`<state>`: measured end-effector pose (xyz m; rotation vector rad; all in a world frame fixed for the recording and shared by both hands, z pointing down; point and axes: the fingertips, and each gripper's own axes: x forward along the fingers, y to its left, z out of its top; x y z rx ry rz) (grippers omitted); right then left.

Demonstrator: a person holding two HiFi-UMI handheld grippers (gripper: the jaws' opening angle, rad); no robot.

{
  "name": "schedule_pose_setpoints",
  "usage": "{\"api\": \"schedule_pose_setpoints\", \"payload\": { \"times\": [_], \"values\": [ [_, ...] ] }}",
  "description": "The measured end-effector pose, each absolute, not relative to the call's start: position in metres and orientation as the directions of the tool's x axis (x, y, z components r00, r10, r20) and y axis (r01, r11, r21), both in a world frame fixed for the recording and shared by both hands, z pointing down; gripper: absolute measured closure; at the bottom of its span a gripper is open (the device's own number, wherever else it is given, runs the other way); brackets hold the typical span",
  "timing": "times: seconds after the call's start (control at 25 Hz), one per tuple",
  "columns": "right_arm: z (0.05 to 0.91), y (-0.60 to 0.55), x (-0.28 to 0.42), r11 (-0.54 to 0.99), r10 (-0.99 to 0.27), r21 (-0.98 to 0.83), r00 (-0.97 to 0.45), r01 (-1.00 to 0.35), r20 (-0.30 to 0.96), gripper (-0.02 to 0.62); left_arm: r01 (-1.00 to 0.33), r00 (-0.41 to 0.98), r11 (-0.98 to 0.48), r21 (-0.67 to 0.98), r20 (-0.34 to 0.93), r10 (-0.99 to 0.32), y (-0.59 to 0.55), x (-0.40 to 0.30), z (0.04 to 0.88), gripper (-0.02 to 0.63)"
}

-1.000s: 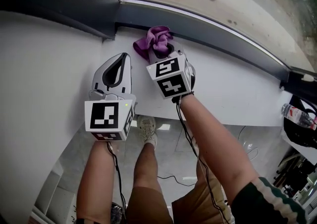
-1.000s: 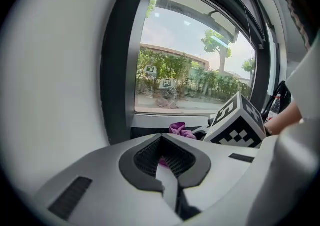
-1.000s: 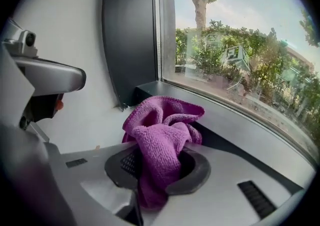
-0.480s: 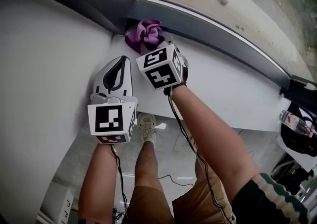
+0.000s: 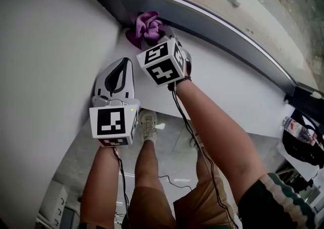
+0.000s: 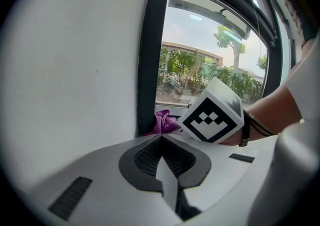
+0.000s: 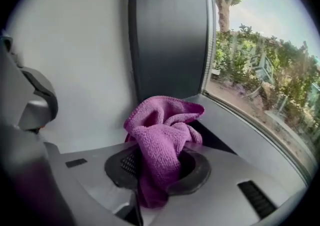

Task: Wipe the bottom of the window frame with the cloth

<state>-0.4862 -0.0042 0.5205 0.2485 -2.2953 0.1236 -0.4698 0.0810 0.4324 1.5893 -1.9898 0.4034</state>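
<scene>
Purple cloth (image 7: 160, 140) sits bunched between the jaws of my right tongs (image 5: 161, 39). They are clamped tight on its lower fold, and the rest puffs out past the tips. The wad is pressed into the bottom left corner of the window frame (image 5: 223, 33), touching the grey bottom rail and lying right against the frame's dark upright post (image 7: 167, 35). I cannot tell how much of it lies flat on the white sill (image 5: 238, 88) just under the frame.

My left tongs (image 5: 123, 63) hang back from the frame, over the sill's near edge and beside the white wall (image 5: 45, 45) that runs up to the frame's left side. Their jaws are closed together, the ribbed black pads (image 6: 145, 157) meeting at the tip with nothing between them. They point toward that same corner of the frame. From their camera the cloth shows just past the tips, low against the post. The marker cube (image 6: 212, 115) of my right tongs is to the right of the cloth, with a dark band (image 6: 245, 129) on my wrist behind the cube.

Beyond the frame's glass lie bare ground and green trees (image 6: 200, 72). Away from the frame, below the sill, my legs and one pale shoe (image 5: 148, 126) stand on a glossy floor.
</scene>
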Motion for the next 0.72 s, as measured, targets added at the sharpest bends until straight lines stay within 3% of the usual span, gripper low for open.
{"api": "schedule_pose_setpoints", "payload": {
  "times": [0.16,0.72],
  "values": [
    [0.518,0.024,-0.499,0.995,-0.059,-0.010,-0.672,-0.097,0.738,0.495,-0.955,-0.157,0.275,0.112,0.595,-0.788,0.094,-0.473,0.433,0.600],
    [0.519,0.041,-0.493,0.999,0.045,-0.026,-0.663,0.039,0.747,0.495,-0.959,-0.146,0.263,0.109,0.607,-0.781,0.110,-0.463,0.437,0.600]
  ]
}}
